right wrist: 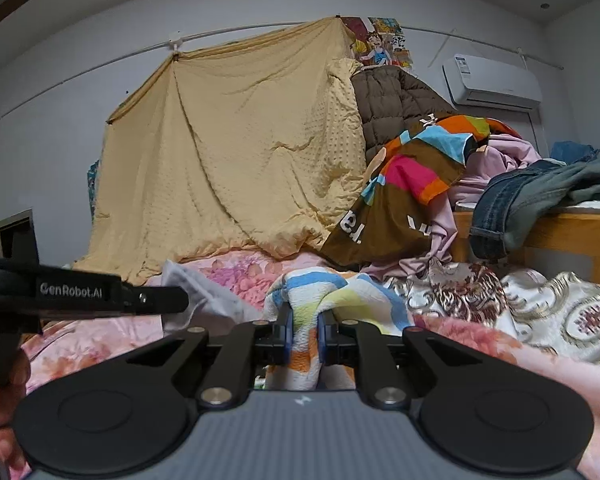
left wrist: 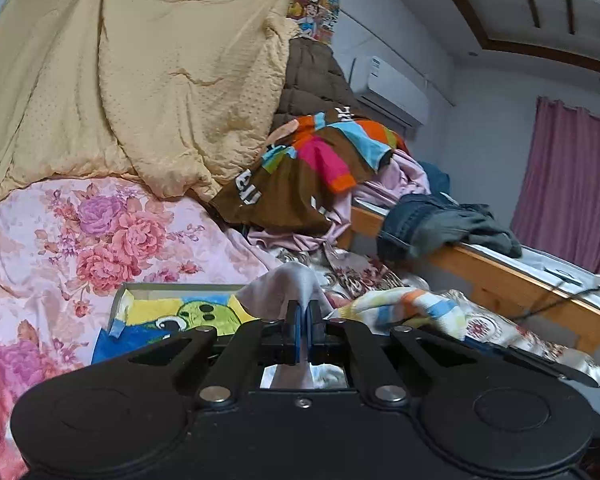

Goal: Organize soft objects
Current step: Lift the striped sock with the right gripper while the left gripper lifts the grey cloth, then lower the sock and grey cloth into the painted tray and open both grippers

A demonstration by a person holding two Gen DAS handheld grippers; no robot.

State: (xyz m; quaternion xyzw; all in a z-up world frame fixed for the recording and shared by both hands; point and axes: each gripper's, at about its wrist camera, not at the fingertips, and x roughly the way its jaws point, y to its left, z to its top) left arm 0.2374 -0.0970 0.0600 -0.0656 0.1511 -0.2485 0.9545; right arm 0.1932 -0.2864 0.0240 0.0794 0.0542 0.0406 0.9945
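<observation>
My left gripper (left wrist: 302,308) is shut on a raised fold of pale grey cloth (left wrist: 288,284) just above the bed. In the right wrist view the left gripper (right wrist: 182,300) comes in from the left, still pinching that grey cloth (right wrist: 204,292). My right gripper (right wrist: 305,320) is shut on a bunched towel with blue, yellow and orange stripes (right wrist: 340,292). The same striped towel (left wrist: 412,308) lies just right of the grey fold. Whether the grey fold and the towel are one piece, I cannot tell.
A pink floral quilt (left wrist: 100,240) covers the bed, with an open box holding a cartoon print (left wrist: 180,312) on it. A yellow blanket (right wrist: 240,152) hangs behind. A brown multicolour shirt (right wrist: 404,200), pink clothes and jeans (right wrist: 512,200) pile by a wooden rail (right wrist: 572,232). A hand (right wrist: 0,400) shows at left.
</observation>
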